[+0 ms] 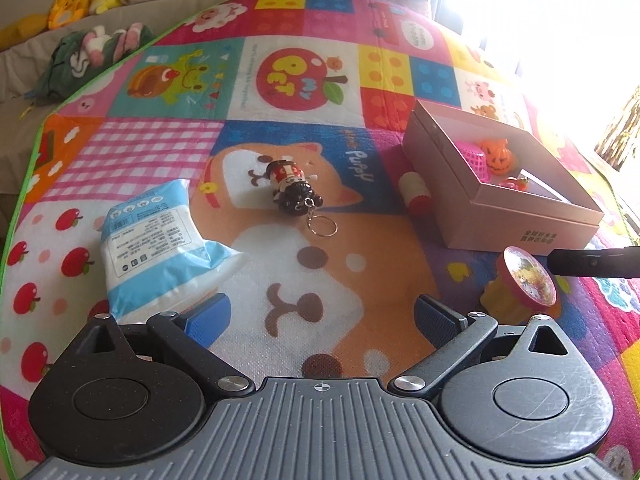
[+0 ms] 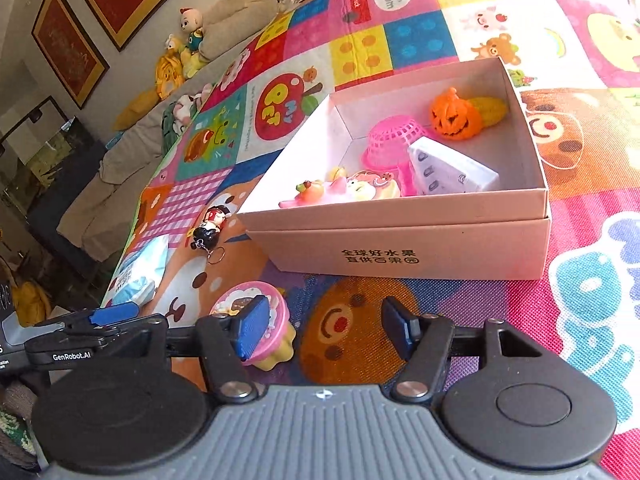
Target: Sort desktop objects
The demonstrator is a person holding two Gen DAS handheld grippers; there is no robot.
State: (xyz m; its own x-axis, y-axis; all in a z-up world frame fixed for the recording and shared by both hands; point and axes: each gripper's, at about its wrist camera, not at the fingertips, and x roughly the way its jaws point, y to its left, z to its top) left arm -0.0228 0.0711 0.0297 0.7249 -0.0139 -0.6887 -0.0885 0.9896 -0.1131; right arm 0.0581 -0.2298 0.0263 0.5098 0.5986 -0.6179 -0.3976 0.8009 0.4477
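Pink cupcake toy (image 2: 256,332) sits half-hidden behind spread, empty right fingers (image 2: 256,330); left fingers (image 1: 208,318) gape too.

Pink-lidded toy cup (image 2: 256,330) (tilted) beside open box (image 2: 404,248)

Cupcake toy (image 2: 256,332) partly hidden behind left pad of right tongs (image 2: 320,330). Red-capped tube (image 1: 416,196) half hidden behind box (image 1: 480,216) wall. Window area washed out.

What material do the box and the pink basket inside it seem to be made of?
Box: likely matte cardboard, with folded edges, flat thin walls and printed characters on the front.
Pink basket: likely glossy moulded plastic, showing an open lattice and a bright, even colour.
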